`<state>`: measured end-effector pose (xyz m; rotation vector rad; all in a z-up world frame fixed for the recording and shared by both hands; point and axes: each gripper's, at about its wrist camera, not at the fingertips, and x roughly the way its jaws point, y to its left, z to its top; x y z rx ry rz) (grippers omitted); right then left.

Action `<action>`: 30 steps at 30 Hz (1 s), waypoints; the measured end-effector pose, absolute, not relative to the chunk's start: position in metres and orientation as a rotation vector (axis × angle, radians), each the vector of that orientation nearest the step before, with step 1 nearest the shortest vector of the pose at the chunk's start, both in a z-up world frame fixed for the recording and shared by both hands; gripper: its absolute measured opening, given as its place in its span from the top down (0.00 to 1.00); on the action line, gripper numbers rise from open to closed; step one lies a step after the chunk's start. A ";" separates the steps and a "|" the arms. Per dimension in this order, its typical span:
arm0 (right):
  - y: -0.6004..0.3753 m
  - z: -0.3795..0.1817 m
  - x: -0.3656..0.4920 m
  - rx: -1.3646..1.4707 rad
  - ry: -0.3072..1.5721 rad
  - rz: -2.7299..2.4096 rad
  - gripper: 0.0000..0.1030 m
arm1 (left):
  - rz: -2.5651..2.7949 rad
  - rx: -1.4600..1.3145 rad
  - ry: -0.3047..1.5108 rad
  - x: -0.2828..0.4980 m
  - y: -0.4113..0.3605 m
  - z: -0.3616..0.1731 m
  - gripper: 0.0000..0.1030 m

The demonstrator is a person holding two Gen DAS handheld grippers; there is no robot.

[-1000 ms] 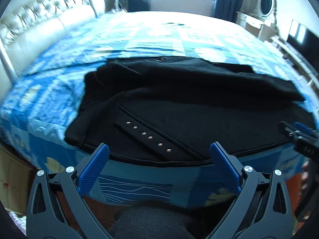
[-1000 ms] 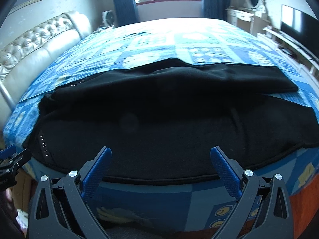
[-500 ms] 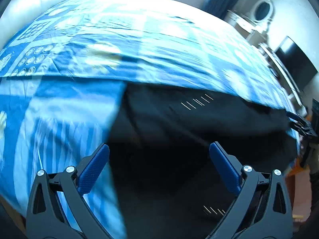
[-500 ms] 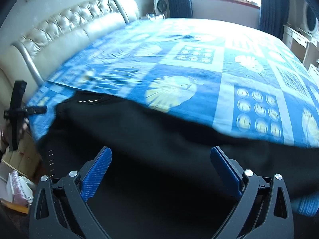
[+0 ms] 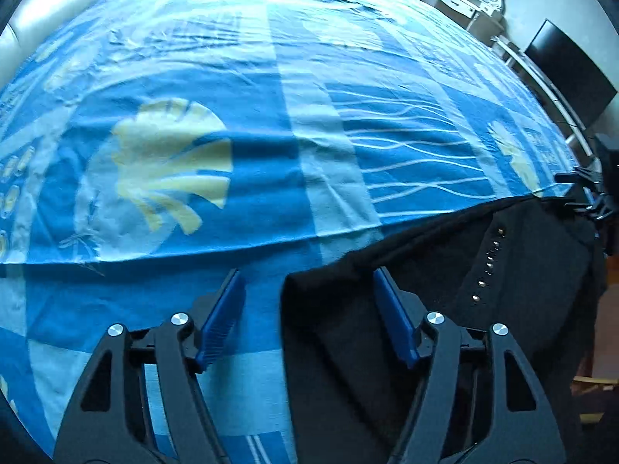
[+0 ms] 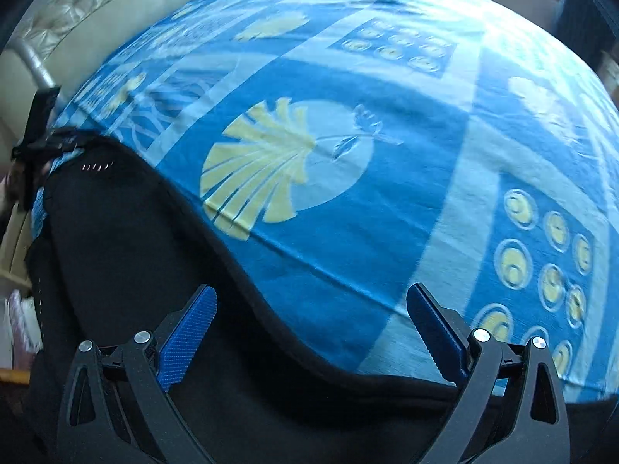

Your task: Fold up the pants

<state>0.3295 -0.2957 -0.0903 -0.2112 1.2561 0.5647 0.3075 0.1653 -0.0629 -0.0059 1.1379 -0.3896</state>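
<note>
Blue bedspread [image 5: 271, 154], black pants [image 5: 445, 309] cropped

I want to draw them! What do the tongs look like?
Both tongs, left and right, have black plastic arms with triangle-shaped holes, shiny round silver screws, and flat, ridged bright blue pads on the fingers.

Matt black cloth pants [image 5: 445, 309], printed blue cloth bedspread [image 5: 271, 77], glossy tufted leather headboard [image 6: 96, 7]
</note>
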 end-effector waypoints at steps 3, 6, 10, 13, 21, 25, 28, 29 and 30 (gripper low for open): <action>-0.286 -0.098 0.326 -0.245 1.303 0.594 0.36 | -0.429 0.040 1.146 0.308 0.157 -0.063 0.35; -0.281 -0.092 0.323 -0.208 1.312 0.644 0.68 | -0.465 0.071 1.166 0.304 0.148 -0.062 0.45; -0.268 -0.085 0.317 -0.271 1.301 0.644 0.88 | -0.466 0.059 1.194 0.307 0.145 -0.058 0.67; -0.262 -0.076 0.316 -0.320 1.262 0.605 0.91 | -0.462 0.060 1.191 0.306 0.144 -0.050 0.74; -0.266 -0.031 0.304 -0.324 1.078 0.479 0.91 | -0.467 -0.122 1.043 0.294 0.158 -0.004 0.85; -0.265 -0.012 0.277 -0.335 0.999 0.464 0.91 | -0.477 -0.134 0.999 0.267 0.159 0.015 0.85; -0.263 0.001 0.247 -0.351 0.936 0.454 0.91 | -0.487 -0.147 0.966 0.242 0.160 0.026 0.85; -0.262 0.004 0.238 -0.353 0.921 0.449 0.91 | -0.489 -0.157 0.956 0.233 0.161 0.029 0.85; -0.263 0.008 0.229 -0.355 0.902 0.443 0.91 | -0.492 -0.164 0.950 0.226 0.162 0.031 0.85</action>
